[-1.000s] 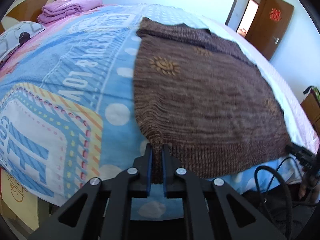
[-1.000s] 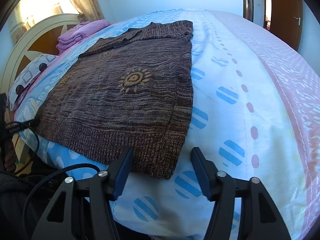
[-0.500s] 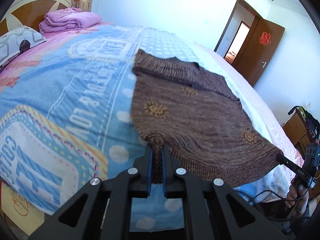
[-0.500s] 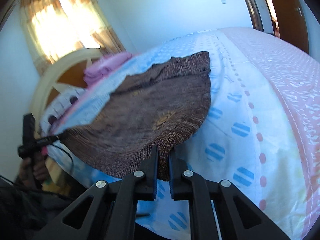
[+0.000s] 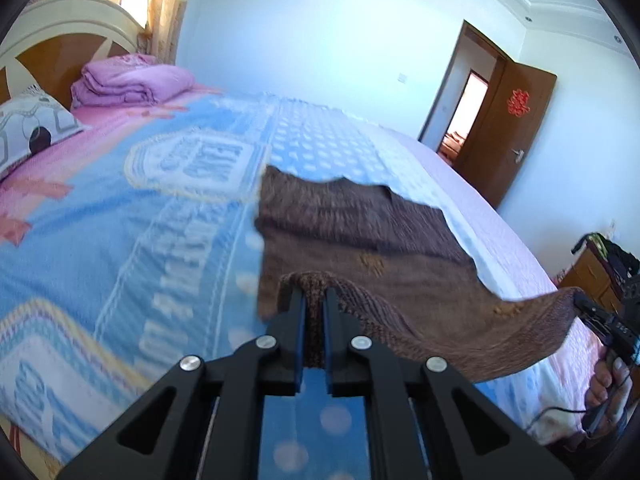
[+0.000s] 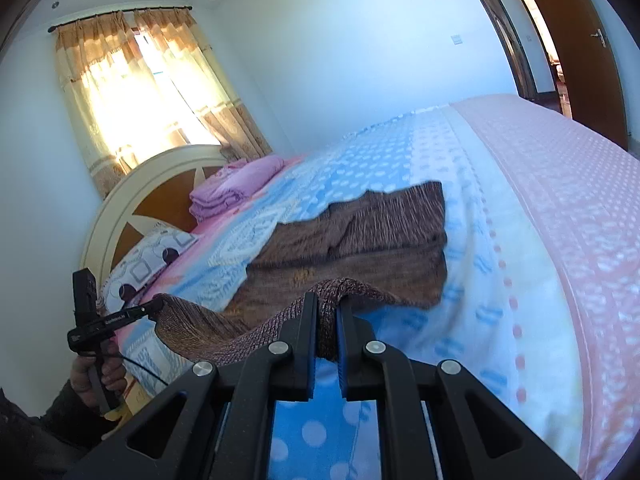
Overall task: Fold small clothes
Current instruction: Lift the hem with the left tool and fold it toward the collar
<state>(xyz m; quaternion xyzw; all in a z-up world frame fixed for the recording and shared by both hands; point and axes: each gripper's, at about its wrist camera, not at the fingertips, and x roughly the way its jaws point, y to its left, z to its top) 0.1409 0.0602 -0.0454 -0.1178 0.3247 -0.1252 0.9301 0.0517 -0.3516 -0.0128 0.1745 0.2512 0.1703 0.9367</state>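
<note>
A brown knitted sweater [image 5: 360, 232] lies on the blue patterned bed cover, its far part flat and its ribbed hem lifted. My left gripper [image 5: 314, 300] is shut on the left hem corner. My right gripper [image 6: 327, 304] is shut on the right hem corner of the sweater [image 6: 360, 236]. The hem hangs stretched in the air between both grippers, above the near bed edge. The other gripper shows at the edge of each view, the right one [image 5: 580, 304] and the left one [image 6: 154, 306].
A folded purple blanket [image 5: 128, 80] and a patterned pillow [image 5: 32, 128] lie by the headboard [image 6: 160, 192]. A pink cover strip [image 6: 580, 200] runs along the right of the bed. An open brown door [image 5: 516, 128] and a wooden cabinet [image 5: 592, 276] stand to the right.
The right gripper closed on the right hem corner. Both grippers lifted the hem off the bed and carried it forward over the sweater body.
</note>
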